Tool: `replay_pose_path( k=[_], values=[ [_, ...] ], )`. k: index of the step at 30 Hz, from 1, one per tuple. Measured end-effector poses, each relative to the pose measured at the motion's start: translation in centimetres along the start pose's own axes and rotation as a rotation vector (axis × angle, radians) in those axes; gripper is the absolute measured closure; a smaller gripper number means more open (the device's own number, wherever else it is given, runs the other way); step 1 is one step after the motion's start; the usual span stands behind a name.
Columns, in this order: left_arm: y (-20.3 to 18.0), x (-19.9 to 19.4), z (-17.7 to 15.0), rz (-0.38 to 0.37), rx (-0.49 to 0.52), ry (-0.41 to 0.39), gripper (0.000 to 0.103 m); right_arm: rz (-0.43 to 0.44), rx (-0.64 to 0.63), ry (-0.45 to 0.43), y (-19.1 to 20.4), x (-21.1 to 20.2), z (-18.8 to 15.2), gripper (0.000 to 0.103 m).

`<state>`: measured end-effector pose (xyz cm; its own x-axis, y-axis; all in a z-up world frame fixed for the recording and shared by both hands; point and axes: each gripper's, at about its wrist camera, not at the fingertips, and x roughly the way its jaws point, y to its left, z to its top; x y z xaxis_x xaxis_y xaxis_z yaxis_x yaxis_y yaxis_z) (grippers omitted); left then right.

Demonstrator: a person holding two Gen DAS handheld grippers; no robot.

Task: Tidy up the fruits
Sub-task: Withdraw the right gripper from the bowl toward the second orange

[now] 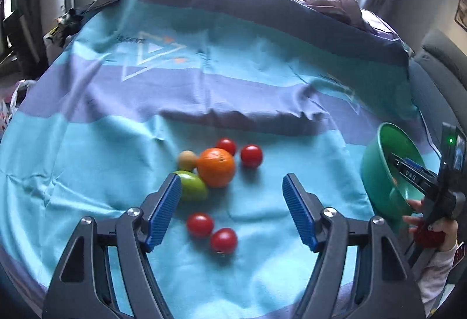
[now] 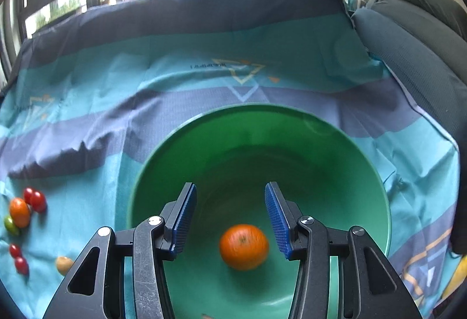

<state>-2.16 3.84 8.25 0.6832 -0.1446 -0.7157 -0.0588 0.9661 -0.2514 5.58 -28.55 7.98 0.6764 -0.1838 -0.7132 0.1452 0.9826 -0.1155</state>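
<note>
Plainly the left tongs [image 1: 230,209] are nearer the fruit: they hover spread and empty over the bedspread [image 1: 87,173], the orange [image 1: 216,167] just beyond, the green fruit [image 1: 191,186] beside their left finger. Right tongs [image 2: 230,220], spread and empty, hang inside the green bowl [image 2: 292,144] over another orange [image 2: 243,246].

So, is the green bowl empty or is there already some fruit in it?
Not empty. An orange lies in the bowl, free between the open fingers of the right hand-held gripper.
</note>
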Motion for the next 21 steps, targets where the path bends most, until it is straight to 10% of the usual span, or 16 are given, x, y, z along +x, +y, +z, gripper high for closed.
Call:
replay_pose_path(
  k=[16,21],
  values=[
    [2.6,1.3,-0.5,0.064,-0.030,0.052,0.031,-0.109,-0.128,-0.067,2.2,-1.5,-0.6,0.054],
    [2.0,1.5,-0.8,0.076,-0.004,0.052,0.031,-0.005,-0.113,-0.047,0.9,-0.7,-0.4,0.054]
  ],
)
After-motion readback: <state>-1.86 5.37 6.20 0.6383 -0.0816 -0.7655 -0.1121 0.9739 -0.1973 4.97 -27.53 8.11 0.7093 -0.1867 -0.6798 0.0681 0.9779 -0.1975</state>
